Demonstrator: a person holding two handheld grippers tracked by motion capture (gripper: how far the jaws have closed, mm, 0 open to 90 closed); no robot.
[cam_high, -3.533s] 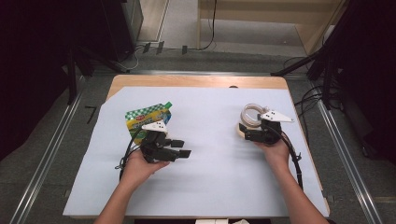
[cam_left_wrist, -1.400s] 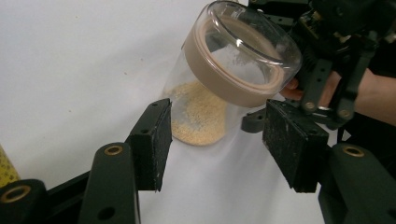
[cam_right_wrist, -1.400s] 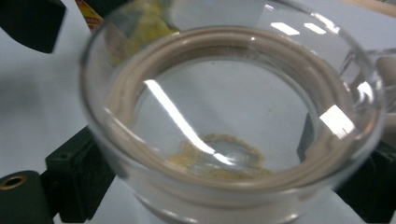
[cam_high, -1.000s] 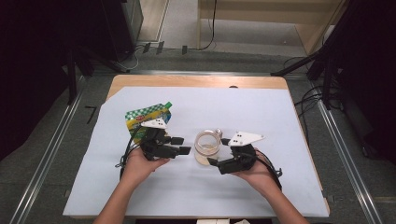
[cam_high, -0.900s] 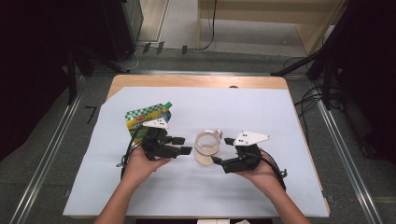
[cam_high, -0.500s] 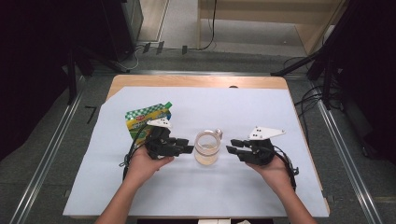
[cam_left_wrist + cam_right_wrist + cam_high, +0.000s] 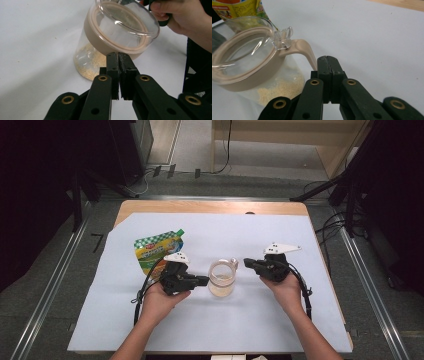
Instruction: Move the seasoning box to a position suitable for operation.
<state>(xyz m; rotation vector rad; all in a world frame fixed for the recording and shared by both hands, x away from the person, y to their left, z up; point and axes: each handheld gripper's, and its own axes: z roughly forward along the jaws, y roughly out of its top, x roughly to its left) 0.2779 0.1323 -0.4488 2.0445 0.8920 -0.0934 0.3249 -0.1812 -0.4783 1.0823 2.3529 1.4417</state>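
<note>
A wooden worktop (image 7: 150,207) carries a pale sheet (image 7: 310,320) over most of its surface. On the sheet stand a clear jar (image 7: 221,279) near the middle and a green-yellow pouch (image 7: 152,249) lying flat, toward the left.

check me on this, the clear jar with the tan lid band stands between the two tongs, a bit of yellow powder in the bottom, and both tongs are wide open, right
Not quite. The jar does stand between them with powder in the bottom, but both tongs are shut, with nothing between the jaws. The left tongs show this in the left gripper view, the right tongs in the right gripper view.
</note>
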